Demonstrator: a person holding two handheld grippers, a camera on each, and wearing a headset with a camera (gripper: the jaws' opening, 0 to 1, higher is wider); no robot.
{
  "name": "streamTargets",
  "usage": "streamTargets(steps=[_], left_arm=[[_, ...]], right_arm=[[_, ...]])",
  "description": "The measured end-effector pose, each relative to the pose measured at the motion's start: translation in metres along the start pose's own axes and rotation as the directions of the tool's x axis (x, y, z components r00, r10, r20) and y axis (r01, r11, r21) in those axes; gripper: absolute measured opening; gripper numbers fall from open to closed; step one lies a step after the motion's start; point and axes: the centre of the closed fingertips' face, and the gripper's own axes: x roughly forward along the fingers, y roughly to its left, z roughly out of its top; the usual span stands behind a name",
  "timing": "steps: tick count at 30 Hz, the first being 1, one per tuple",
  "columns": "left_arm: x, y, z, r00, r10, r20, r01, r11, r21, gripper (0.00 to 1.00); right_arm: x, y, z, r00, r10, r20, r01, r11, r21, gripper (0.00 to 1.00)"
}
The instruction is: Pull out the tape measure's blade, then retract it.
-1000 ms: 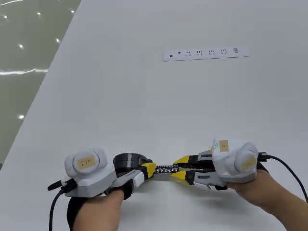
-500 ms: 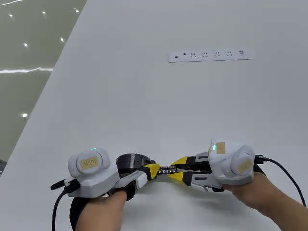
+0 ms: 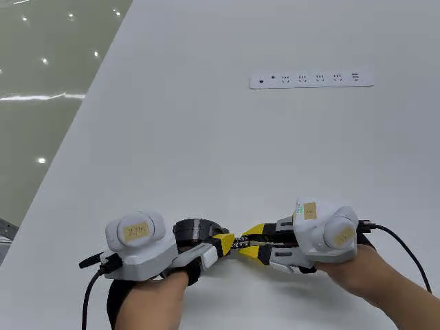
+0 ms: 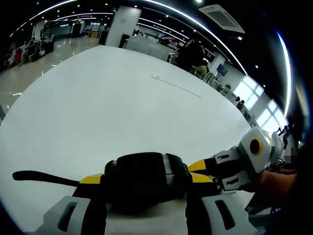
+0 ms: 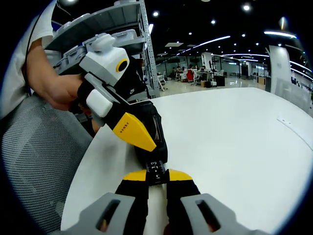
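The tape measure [image 3: 196, 230] sits on the table [image 3: 227, 151] between the jaws of the left hand-held gripper [image 3: 213, 240]. The jaws stand about as wide as the black body and press on its two flat sides. In the left gripper view the body lies across the jaws, with a yellow tip showing at each side.

The blade [image 5: 153, 166] comes out of the side of the tape measure that faces the right hand-held gripper [image 3: 249, 241]. A short stretch is out, with black numerals on it. Its long axis runs straight from one gripper to the other, level with the table, and the two grippers point at each other tip to tip. The right jaws are almost closed and pinch the free end of the blade between their yellow tips. The tape measure lies just beyond those tips, close in front of them.

A white power strip [image 3: 311, 79] lies well ahead of both grippers.
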Motion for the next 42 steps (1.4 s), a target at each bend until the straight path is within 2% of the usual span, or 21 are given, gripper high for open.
streamTargets(steps=[9, 30, 42], left_arm=[[0.000, 0.000, 0.000, 1.0000, -0.002, -0.001, 0.002, 1.000, 0.009, 0.63], [0.000, -0.001, -0.001, 0.9999, 0.010, -0.008, -0.010, 0.999, 0.046, 0.63], [-0.001, -0.002, -0.002, 0.9999, 0.011, 0.008, -0.011, 0.998, 0.063, 0.63]], right_arm=[[0.011, 0.002, 0.002, 0.9999, 0.016, -0.006, -0.016, 1.000, -0.002, 0.11], [0.011, 0.004, -0.002, 0.9995, 0.022, -0.021, -0.022, 1.000, -0.005, 0.12], [0.012, 0.004, -0.005, 0.9996, 0.011, -0.026, -0.012, 1.000, -0.017, 0.13]])
